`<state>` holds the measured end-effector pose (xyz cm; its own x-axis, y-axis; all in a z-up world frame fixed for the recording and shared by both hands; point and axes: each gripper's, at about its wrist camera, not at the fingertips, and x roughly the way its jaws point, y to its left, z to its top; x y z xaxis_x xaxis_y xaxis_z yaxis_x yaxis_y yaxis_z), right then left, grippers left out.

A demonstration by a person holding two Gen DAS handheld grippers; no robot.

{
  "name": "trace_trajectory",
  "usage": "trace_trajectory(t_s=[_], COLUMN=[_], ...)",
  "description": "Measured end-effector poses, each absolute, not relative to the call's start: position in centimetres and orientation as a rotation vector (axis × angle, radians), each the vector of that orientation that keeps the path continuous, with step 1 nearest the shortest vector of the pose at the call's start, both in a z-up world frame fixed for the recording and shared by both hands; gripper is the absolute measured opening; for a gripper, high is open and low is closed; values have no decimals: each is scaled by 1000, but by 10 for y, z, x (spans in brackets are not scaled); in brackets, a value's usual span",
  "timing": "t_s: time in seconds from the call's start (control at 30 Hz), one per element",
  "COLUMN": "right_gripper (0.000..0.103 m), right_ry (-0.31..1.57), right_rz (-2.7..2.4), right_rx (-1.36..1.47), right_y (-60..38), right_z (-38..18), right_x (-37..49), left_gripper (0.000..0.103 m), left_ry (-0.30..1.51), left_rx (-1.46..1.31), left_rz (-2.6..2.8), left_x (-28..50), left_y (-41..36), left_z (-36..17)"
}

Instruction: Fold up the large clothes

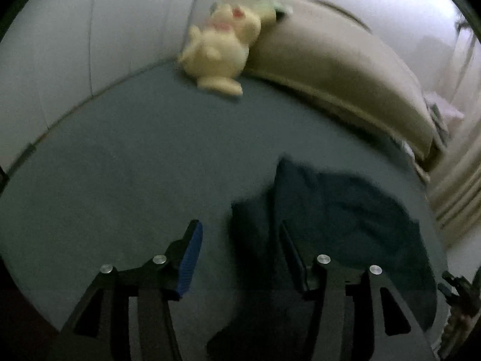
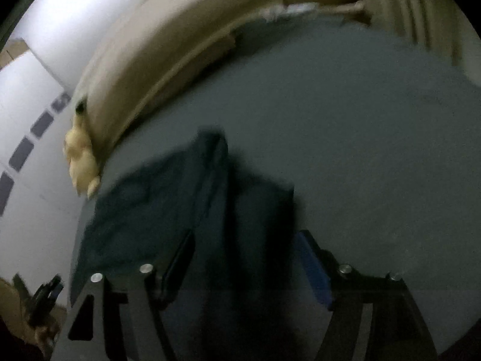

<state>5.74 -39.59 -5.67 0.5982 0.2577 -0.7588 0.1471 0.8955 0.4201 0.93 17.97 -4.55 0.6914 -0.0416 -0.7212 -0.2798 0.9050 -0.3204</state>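
Note:
A dark teal garment lies crumpled on a grey-blue bed sheet. In the left wrist view it lies to the right and ahead. My left gripper is open and empty, its right finger over the garment's left edge. In the right wrist view the garment spreads to the left and centre. My right gripper is open above it, with nothing between the fingers. The right gripper also shows at the lower right edge of the left wrist view; the left gripper shows at the lower left of the right wrist view.
A yellow plush toy lies at the head of the bed against a beige pillow. White wall panels border the bed on the left. Beige curtains hang on the right. The toy and pillow also show in the right wrist view.

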Motion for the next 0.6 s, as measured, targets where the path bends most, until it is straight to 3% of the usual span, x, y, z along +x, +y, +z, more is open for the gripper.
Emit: trace_trajectory(t_s=[0.17, 0.4, 0.6], right_gripper=[77, 77, 77], right_ry=[910, 1029, 1103], right_rz=[179, 219, 128], right_rx=[371, 111, 5], right_y=[-342, -249, -219], right_z=[-26, -59, -90], right_x=[75, 127, 187], left_gripper=[69, 69, 69], left_ry=[775, 847, 985], left_rx=[-346, -154, -80], left_rz=[-20, -120, -52], left_x=[24, 70, 137], left_y=[117, 17, -1], left_z=[-22, -43, -84])
